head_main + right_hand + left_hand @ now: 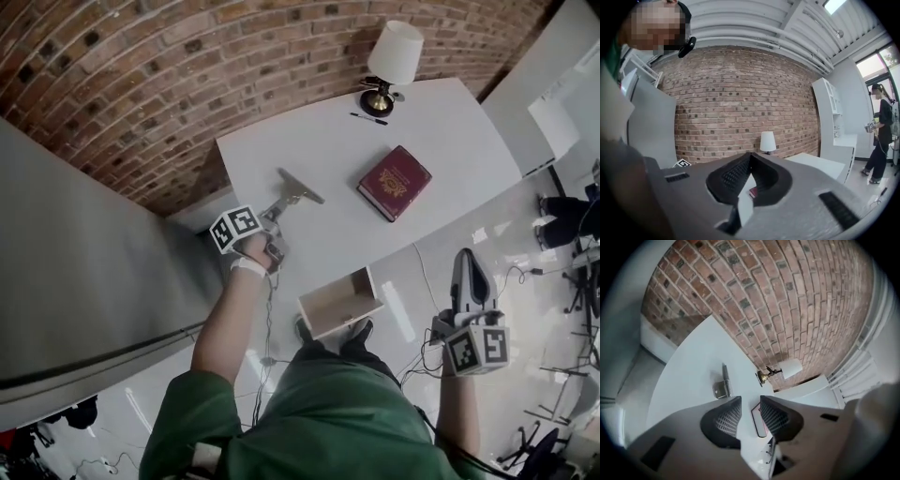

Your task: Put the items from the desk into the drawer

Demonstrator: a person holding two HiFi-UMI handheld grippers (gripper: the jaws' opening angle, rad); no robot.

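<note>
The open pale-wood drawer (342, 300) shows a bare floor; the maroon hardback book (395, 182) lies on the white desk (450, 131). Left gripper (750, 403) released — right gripper (750, 157) clenched, empty.

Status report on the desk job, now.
Left gripper open, empty, just short of metal tool. Right gripper shut, empty, clear of desk. Book, pen on desk; drawer open. Nothing in the way.

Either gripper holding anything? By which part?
Nothing held. The left gripper is open and empty, the metal scraper lying ahead of it; the right gripper is shut on nothing.
</note>
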